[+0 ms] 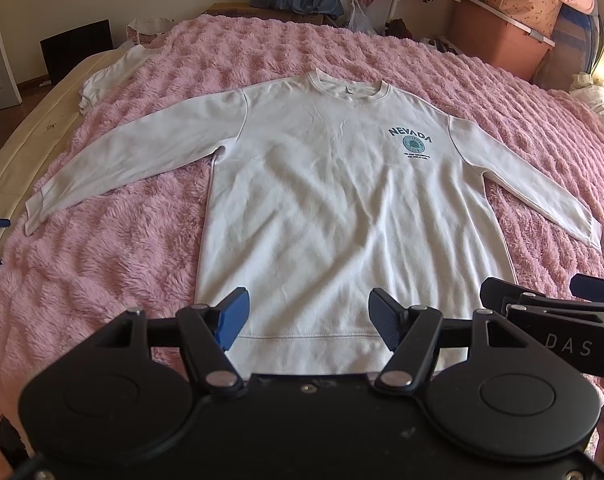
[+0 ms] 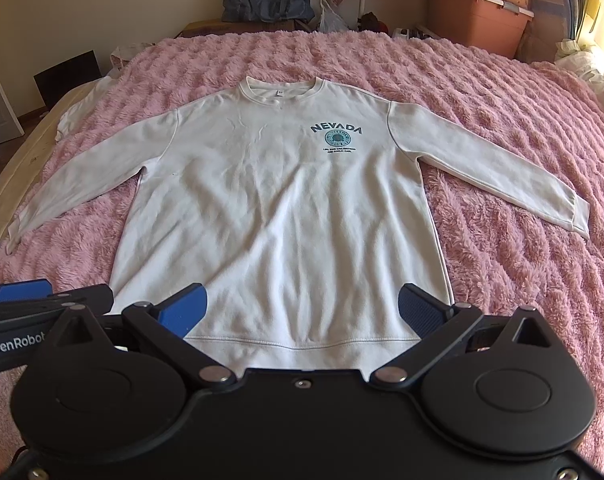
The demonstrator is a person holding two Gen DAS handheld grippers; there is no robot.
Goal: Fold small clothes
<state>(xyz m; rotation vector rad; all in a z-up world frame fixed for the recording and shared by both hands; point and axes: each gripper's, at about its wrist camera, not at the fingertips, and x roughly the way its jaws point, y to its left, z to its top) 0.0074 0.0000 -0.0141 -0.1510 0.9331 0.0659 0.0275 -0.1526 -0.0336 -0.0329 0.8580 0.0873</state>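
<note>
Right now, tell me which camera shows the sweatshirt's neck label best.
The right wrist view: the neck label sits nearer, facing the camera inside the collar of the white sweatshirt. The left wrist view shows the label only as a smaller, dimmer speck.

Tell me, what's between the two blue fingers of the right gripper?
In the right wrist view, the open right gripper has only the bottom hem of the white long-sleeved Nevada sweatshirt between its fingers, nothing else.

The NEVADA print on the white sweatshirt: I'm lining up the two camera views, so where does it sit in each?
Left wrist view: the teal NEVADA chest print sits right of centre, upper half.
Right wrist view: the print sits just right of centre, upper half.
Shared landmark: the sweatshirt's ribbed neckline.
</note>
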